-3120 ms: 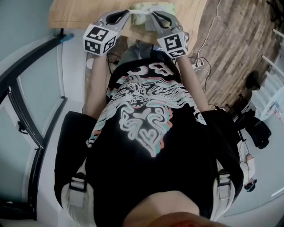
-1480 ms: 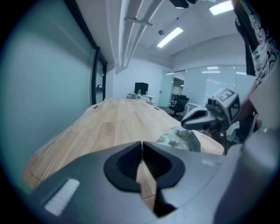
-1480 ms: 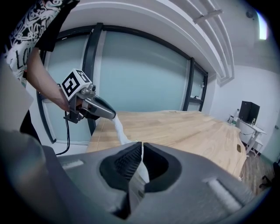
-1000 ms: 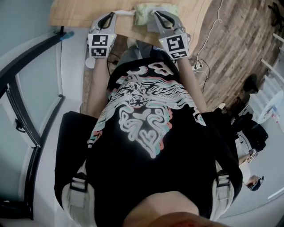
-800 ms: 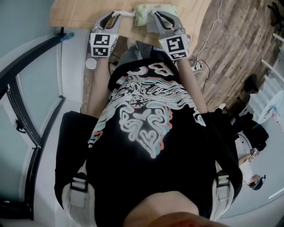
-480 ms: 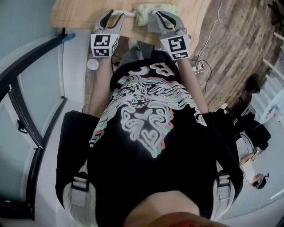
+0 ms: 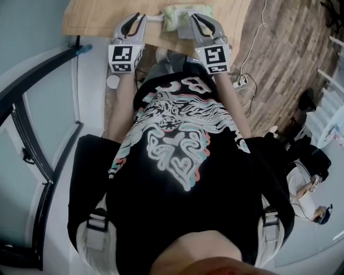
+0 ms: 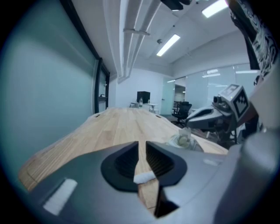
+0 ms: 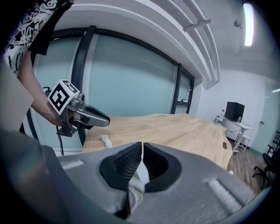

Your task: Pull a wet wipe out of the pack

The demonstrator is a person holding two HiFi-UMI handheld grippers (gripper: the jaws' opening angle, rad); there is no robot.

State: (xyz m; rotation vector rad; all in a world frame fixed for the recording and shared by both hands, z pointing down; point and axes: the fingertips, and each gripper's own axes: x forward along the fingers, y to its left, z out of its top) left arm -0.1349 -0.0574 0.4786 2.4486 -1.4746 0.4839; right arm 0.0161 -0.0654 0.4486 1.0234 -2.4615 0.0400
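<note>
Wood table w/ wet wipe lying loose on it beside the green pack, so already out. Left gripper hangs over it, jaws just been closing, narrow gap, nothing pinched. Right gripper clamped on pack's film. Wipe prob light, limp, damp, clingy: pinch a raised edge, not the flat middle.

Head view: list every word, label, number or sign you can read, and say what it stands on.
No text reads clearly.
T-shirt: big letters by the collar, upside down and creased, unreadable.
Left marker cube and right marker cube: square codes only, no words.
Wipe pack: print too small.
</note>
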